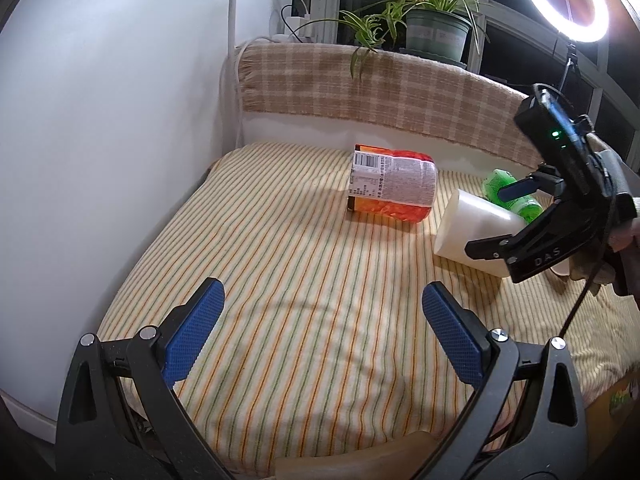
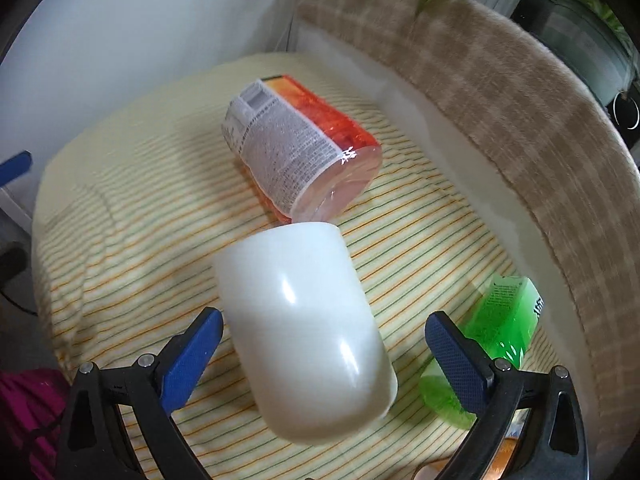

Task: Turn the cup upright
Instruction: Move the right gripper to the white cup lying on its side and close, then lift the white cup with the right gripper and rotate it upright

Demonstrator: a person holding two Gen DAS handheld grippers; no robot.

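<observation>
A white cup [image 2: 304, 320] lies on its side on the striped cloth [image 2: 120, 216], its rim end pointing toward the orange bottle. It also shows in the left wrist view [image 1: 472, 228]. My right gripper [image 2: 324, 344] is open, its blue pads on either side of the cup's closed end; I see no contact with the cup. In the left wrist view the right gripper [image 1: 500, 220] reaches in from the right around the cup. My left gripper [image 1: 320, 328] is open and empty over bare cloth at the front.
An orange bottle [image 2: 296, 152] with a white label lies on its side behind the cup. A green bottle [image 2: 492, 332] lies to the cup's right. A plaid-covered backrest [image 1: 380, 88], a potted plant [image 1: 436, 32], a ring light [image 1: 568, 0] and a white wall [image 1: 100, 100] surround the surface.
</observation>
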